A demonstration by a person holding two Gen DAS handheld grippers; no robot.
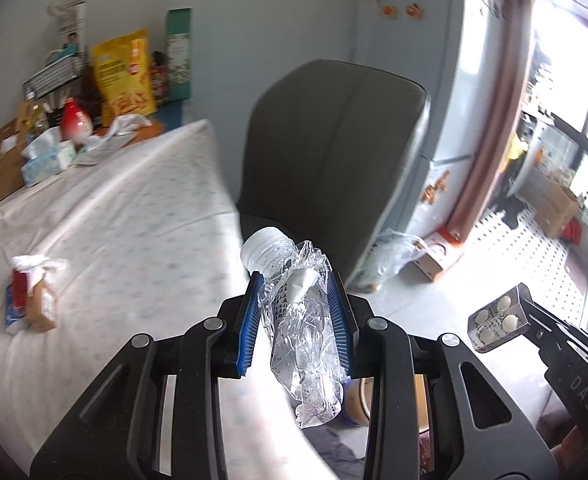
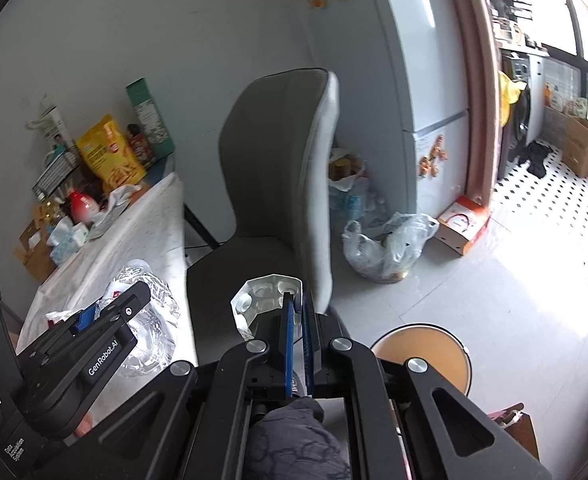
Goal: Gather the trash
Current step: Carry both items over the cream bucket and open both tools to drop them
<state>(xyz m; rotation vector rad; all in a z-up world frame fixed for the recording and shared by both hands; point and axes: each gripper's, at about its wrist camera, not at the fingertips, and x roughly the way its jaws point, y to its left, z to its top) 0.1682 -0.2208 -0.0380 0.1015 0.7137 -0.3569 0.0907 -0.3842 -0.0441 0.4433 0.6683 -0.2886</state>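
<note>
My left gripper [image 1: 296,284] is shut on a crushed clear plastic bottle [image 1: 300,328] with a white cap, held up beside the table's right edge. It also shows in the right wrist view [image 2: 145,320]. My right gripper [image 2: 298,304] is shut on an empty silver pill blister pack [image 2: 263,294], held above the floor in front of the chair; the pack also shows in the left wrist view [image 1: 496,322]. A crumpled tissue with small cartons [image 1: 29,292] lies on the table at the left.
A grey chair [image 1: 326,152] stands beside the table with a white patterned cloth [image 1: 125,240]. Snack bags, tissue packs and boxes [image 1: 121,76] crowd the table's far end. A clear plastic bag of rubbish [image 2: 386,244] and an orange box [image 2: 462,224] sit on the floor by the fridge. A round orange bin [image 2: 426,352] is below right.
</note>
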